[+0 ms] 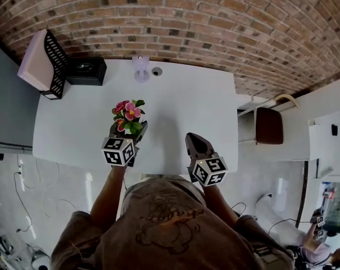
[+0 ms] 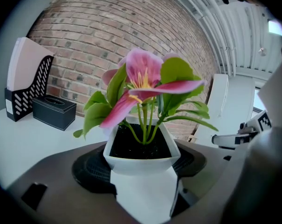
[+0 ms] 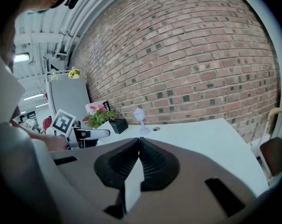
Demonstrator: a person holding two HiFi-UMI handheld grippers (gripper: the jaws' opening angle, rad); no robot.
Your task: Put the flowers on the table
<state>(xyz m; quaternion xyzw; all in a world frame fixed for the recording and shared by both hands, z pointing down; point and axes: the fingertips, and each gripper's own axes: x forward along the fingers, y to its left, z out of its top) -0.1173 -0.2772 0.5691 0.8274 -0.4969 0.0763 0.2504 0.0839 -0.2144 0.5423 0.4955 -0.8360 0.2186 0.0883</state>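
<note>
Head view: left of centre, the left gripper (image 1: 128, 131) holds the flowers (image 1: 128, 112) over the white table (image 1: 181, 97). The right gripper (image 1: 192, 139) is right of centre.

Left gripper view: the white pot (image 2: 141, 161) sits clamped between both jaws at lower centre.

Right gripper view: the jaws are pressed together and empty, with the flowers at middle left.

Upright pink flowers (image 2: 141, 80) in white pot (image 2: 141, 164), in left gripper (image 2: 141, 152)

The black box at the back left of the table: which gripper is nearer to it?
Left. The left gripper, holding the flower pot, is in front of the black box and slightly right; the right gripper, shut and empty, is much farther right.
</note>
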